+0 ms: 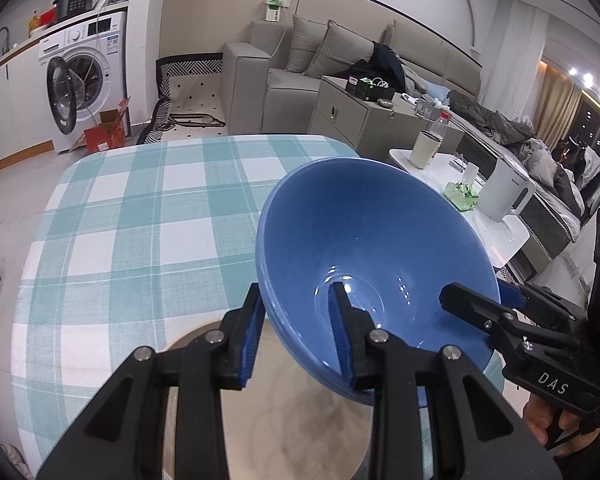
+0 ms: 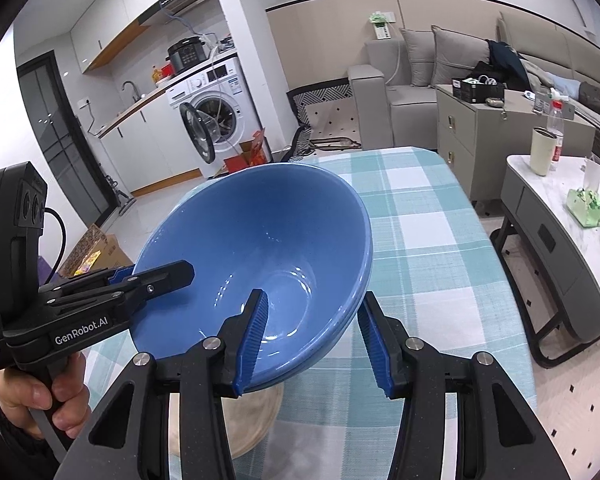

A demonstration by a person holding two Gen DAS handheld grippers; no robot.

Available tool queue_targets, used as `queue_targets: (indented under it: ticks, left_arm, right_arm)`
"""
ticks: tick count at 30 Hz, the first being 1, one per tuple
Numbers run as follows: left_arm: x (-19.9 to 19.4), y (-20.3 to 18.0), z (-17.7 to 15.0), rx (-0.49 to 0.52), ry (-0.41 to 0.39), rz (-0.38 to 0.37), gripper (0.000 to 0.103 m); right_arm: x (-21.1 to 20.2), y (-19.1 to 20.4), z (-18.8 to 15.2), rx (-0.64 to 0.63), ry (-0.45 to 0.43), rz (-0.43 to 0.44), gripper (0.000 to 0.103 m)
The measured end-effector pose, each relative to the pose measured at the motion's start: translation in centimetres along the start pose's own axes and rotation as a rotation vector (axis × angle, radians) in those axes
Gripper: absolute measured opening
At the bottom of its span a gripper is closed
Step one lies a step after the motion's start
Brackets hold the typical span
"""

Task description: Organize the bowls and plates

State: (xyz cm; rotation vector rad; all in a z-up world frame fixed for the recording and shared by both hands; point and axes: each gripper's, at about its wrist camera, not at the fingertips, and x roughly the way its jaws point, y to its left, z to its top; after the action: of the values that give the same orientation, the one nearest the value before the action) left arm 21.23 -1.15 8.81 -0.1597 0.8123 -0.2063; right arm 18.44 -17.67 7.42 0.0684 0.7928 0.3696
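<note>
- Left gripper point(image 1: 296, 336) clamped on the near-left rim of the stacked blue bowls point(image 1: 364, 240).
- Right gripper point(image 2: 314, 340) clamped on the opposite rim of the same bowls.
- Held tilted, off the checked tablecloth point(image 1: 140, 208), above a beige plate point(image 1: 284, 420).

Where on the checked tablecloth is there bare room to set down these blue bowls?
The checked tablecloth is bare ahead and to the left of the blue bowls, out to its far edge. The near edge is taken by a round beige mat below the bowls. The left gripper and right gripper each clamp the rim. The white side table is crowded.
</note>
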Motion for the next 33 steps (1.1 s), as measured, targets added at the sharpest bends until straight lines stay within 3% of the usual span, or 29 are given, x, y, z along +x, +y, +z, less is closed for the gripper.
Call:
queue_targets:
  ticks: [33]
  left_arm:
    - [-6.0,6.3,-6.8,-0.136,-0.036,0.125,0.031]
  right_arm:
    - [1.5,8.6,-3.5,-0.147,0.063,0.123,0.048]
